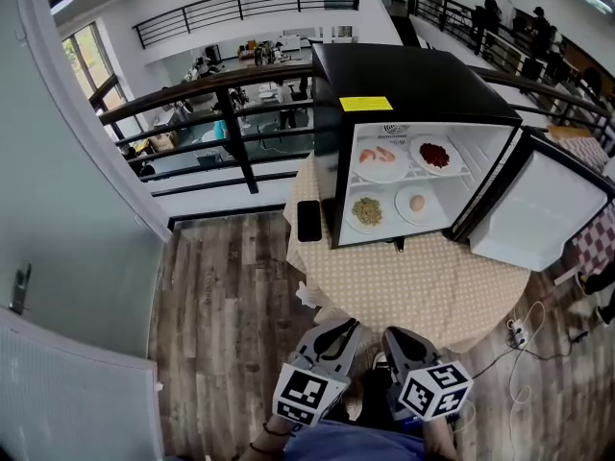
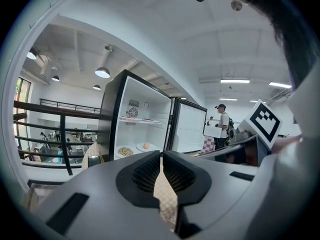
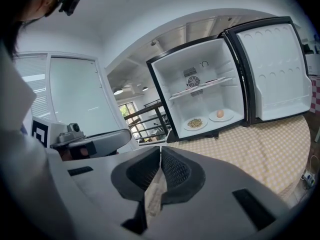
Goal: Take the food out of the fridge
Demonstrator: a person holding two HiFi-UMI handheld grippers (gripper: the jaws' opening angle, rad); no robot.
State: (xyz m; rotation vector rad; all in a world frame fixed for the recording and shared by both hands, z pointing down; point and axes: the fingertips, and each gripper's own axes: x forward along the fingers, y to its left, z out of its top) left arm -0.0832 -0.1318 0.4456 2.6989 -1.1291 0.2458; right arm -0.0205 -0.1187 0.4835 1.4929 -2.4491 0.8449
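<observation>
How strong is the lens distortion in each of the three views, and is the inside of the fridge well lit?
Head view: straight lines bow strongly, as the railing shows; the inside of the open fridge is bright and sharp. Left gripper view: a round dark border frames the picture, and a ceiling lamp glares a little. Right gripper view: the fridge walls curve, the inside is evenly lit, and the picture's corners are black.

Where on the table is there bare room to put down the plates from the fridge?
The broad patch of tablecloth in front of the open fridge, left of its swung door, is bare down to the near edge. Left of the fridge only a narrow strip remains, taken by a phone. Each shelf holds two plates.
</observation>
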